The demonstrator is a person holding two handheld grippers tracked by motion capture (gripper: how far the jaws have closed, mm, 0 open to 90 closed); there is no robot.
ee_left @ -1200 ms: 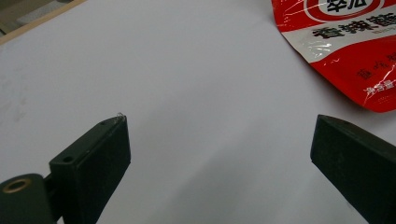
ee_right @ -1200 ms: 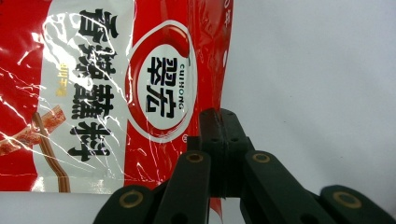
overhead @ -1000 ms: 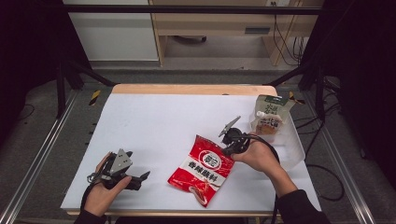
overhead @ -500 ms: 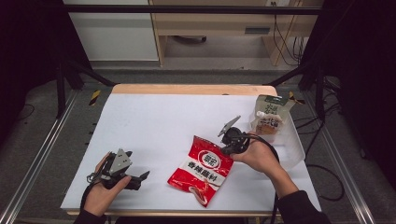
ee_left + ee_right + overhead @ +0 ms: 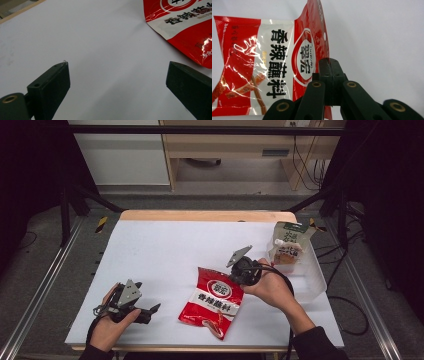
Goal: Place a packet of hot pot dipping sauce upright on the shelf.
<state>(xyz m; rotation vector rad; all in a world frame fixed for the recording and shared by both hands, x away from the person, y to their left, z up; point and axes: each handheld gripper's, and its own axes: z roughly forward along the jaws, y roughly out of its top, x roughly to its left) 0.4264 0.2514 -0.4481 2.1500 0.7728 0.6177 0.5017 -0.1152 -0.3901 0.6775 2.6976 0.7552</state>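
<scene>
We have the right tongs (image 5: 239,270) pinched tight on the top edge of the red seasoning packet (image 5: 212,301), and in the right gripper view the jaws meet on the sealed strip of the packet (image 5: 272,67) beside its hang hole, so that edge lifts off the white table (image 5: 165,250) while the rest lies flat near the front edge, a little right of centre. Gripping the seal makes sense to us: it is the stiffest, flattest part, so the pouch is less likely to slip or crumple, and from there it could be carried toward the clear plastic bin (image 5: 315,280) at the right, where a green-and-white spouted pouch (image 5: 287,245) already stands. That destination is our judgement, not something shown. Our left tongs (image 5: 150,312) rest low at the near left corner, jaws spread wide and empty, well apart from the packet; the left gripper view shows bare table between them and a corner of the packet (image 5: 185,27) beyond. Compared with the earlier frames, almost nothing differs: packet, bin and both hands sit as before, the right grip unchanged.
</scene>
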